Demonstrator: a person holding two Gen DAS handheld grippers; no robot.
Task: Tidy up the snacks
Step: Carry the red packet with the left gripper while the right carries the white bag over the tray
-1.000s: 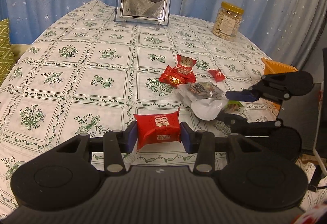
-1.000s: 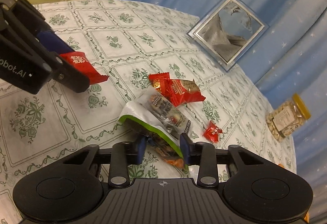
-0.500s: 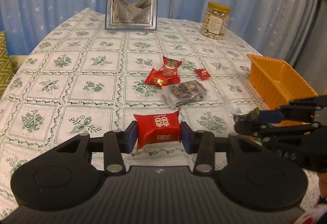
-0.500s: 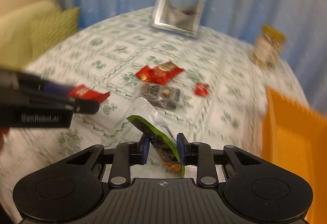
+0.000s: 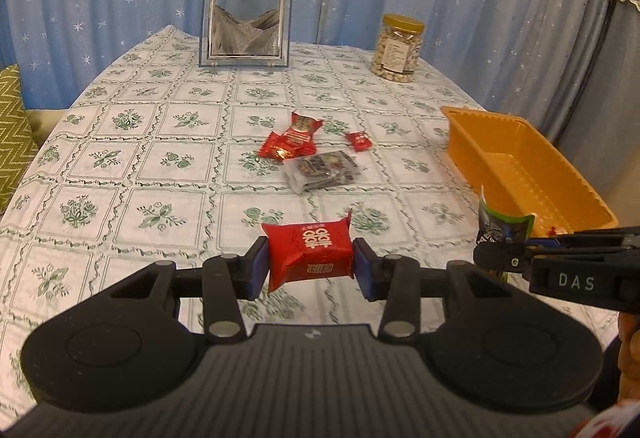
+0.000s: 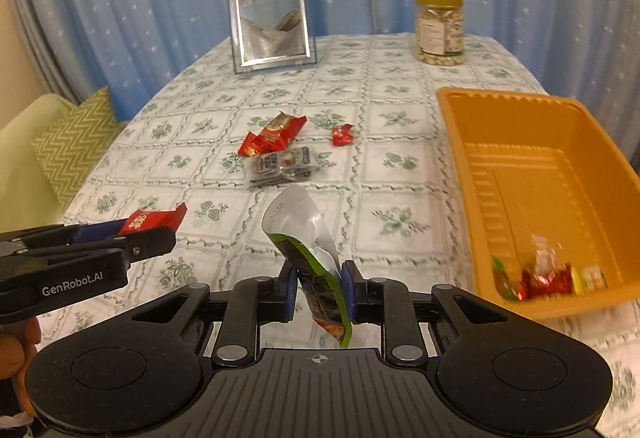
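- My left gripper squeezes a red snack.
- My right gripper pinches a green bag beside the orange bin.

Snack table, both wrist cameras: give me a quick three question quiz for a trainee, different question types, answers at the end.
1. True or false: the left gripper is shut on a red snack packet.
2. Multiple choice: what does the right gripper hold? A) a glass jar B) a green and white pouch C) a picture frame
3. Short answer: where do the few already sorted snacks lie inside the orange bin?

Key
1. True: it is squeezed between both pads, above the table.
2. B.
3. In the bin's near end, closest to the right wrist camera; the rest of its floor shows bare.
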